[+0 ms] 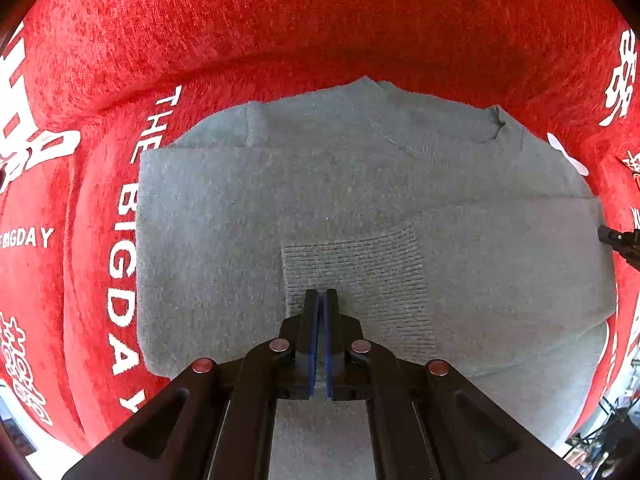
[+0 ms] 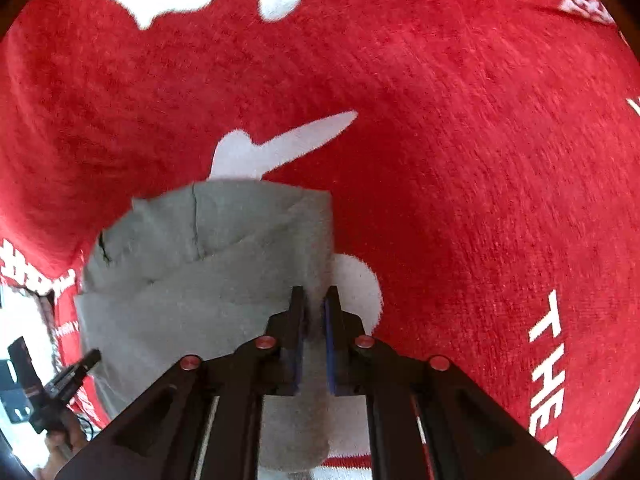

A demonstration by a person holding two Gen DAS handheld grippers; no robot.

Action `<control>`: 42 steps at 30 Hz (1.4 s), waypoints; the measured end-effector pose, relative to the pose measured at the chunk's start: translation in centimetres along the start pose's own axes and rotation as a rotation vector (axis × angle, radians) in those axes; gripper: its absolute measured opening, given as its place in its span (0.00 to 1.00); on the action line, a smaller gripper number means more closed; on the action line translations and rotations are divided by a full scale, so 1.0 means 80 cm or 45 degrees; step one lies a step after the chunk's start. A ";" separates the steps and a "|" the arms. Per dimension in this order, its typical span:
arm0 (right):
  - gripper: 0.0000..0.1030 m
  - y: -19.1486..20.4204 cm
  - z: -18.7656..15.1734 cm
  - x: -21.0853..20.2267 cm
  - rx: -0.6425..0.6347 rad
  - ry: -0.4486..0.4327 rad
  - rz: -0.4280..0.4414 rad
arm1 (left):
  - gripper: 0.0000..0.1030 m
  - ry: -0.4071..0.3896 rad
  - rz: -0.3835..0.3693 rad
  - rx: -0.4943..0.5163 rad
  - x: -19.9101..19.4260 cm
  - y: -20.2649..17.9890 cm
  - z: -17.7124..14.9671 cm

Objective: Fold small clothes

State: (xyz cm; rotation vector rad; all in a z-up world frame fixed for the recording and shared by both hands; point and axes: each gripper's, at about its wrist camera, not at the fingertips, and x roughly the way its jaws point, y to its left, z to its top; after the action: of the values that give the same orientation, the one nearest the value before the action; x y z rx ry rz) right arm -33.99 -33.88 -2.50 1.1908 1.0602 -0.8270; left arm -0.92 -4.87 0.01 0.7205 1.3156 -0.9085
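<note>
The sweater [image 1: 352, 200] is a small grey knit that lies partly folded on the red blanket [image 1: 320, 20], with one ribbed cuff [image 1: 360, 276] on top near the middle. It looks soft, light and floppy, so it probably sags and stretches when lifted. The left gripper [image 1: 321, 296] hangs over the cuff with its fingers almost together and nothing between them. The right gripper [image 2: 316, 300] pinches grey cloth at the right edge. Folded edges seem the best places to hold.
</note>
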 end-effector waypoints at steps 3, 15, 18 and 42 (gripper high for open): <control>0.13 -0.005 -0.007 -0.016 0.076 -0.004 -0.047 | 0.03 0.002 0.030 -0.023 -0.009 0.006 -0.001; 0.16 0.072 -0.093 -0.029 -0.092 0.061 0.075 | 0.03 0.022 -0.088 0.009 -0.035 -0.006 -0.022; 0.15 0.074 -0.105 -0.001 -0.102 0.117 0.021 | 0.03 0.044 -0.044 0.010 -0.010 -0.006 -0.024; 0.48 0.111 -0.143 -0.032 -0.177 0.145 0.016 | 0.40 0.025 0.041 -0.027 -0.048 -0.010 -0.056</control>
State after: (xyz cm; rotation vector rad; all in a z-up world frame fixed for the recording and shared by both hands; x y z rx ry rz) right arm -28.83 -20.96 2.32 1.1356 1.1826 -0.6709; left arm -3.87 -0.81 3.29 0.7337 1.3253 -0.8628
